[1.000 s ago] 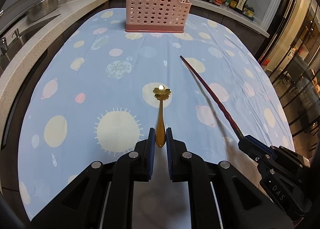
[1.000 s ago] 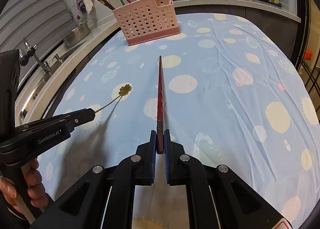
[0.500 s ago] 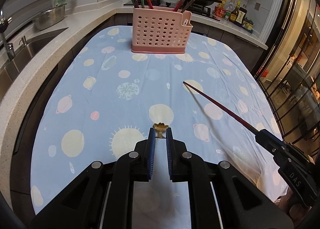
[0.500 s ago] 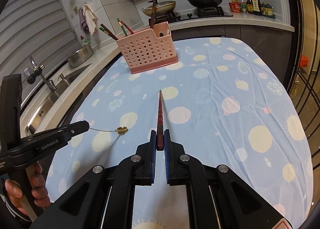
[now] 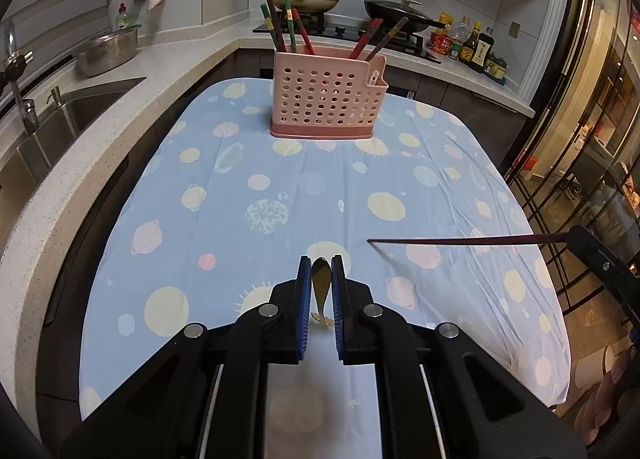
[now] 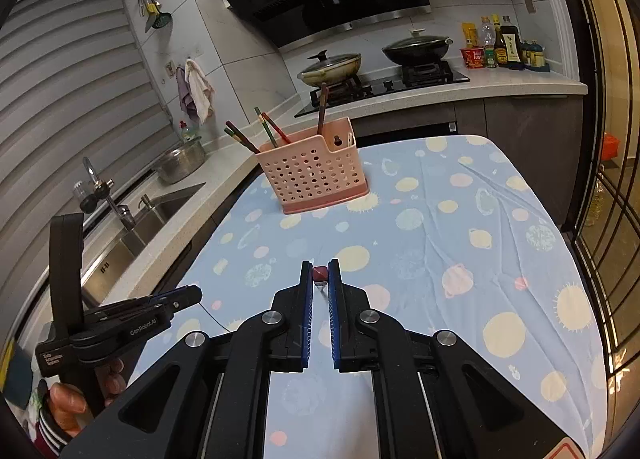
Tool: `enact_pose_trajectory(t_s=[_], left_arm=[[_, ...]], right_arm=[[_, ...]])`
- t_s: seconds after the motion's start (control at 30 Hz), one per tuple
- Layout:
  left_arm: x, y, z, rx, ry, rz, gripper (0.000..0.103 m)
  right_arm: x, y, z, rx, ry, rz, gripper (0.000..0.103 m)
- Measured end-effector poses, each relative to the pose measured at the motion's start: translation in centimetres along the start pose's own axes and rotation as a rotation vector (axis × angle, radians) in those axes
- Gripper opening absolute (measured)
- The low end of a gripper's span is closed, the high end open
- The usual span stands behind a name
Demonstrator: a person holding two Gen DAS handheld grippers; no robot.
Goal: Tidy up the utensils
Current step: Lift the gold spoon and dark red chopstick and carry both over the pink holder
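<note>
The left gripper (image 5: pixel 321 273) clenches a gold spoon (image 5: pixel 321 287), its handle hanging down from the jaws. The right gripper (image 6: pixel 319 274) grasps a dark red chopstick (image 5: pixel 464 241) that points level toward the left. Open blue tablecloth (image 5: pixel 304 187) lies ahead of both, up to the pink utensil basket (image 5: pixel 326 97) at its far edge, before the stove counter (image 6: pixel 520 85).

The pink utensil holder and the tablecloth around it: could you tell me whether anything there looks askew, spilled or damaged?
Nothing stands out. The pink utensil holder stands upright on the tablecloth, with chopsticks leaning loosely inside. The cloth shows a few soft wrinkles, no spills.
</note>
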State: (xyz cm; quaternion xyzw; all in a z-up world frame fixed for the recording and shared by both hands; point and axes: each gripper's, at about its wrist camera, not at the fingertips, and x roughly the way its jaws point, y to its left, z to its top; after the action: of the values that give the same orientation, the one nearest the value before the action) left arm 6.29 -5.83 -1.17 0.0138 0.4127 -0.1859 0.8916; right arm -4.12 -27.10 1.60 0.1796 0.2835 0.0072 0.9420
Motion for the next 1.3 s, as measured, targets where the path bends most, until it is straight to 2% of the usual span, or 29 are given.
enact_pose_trajectory(t_s=[0.4, 0.87, 1.1, 1.3], left_arm=[[-1.5, 0.2, 2.0, -0.002, -0.045, -0.009, 0.010], [-2.5, -0.5, 5.2, 0.019, -0.088, -0.047, 0.010], [-3.0, -0.7, 8.6, 0.039, -0.142, -0.045, 0.010], [-3.0, -0.4, 13.4, 0.047, -0.211, -0.031, 0.010]], right_arm=[[-1.0, 0.0, 2.2, 0.011, -0.053, 0.030, 0.007], [-0.1, 0.3, 5.2, 0.022, -0.080, 0.074, 0.007], [1.2, 0.2, 8.8, 0.012, -0.135, 0.077, 0.007], [2.6, 0.8, 13.2, -0.022, -0.209, 0.066, 0.007]])
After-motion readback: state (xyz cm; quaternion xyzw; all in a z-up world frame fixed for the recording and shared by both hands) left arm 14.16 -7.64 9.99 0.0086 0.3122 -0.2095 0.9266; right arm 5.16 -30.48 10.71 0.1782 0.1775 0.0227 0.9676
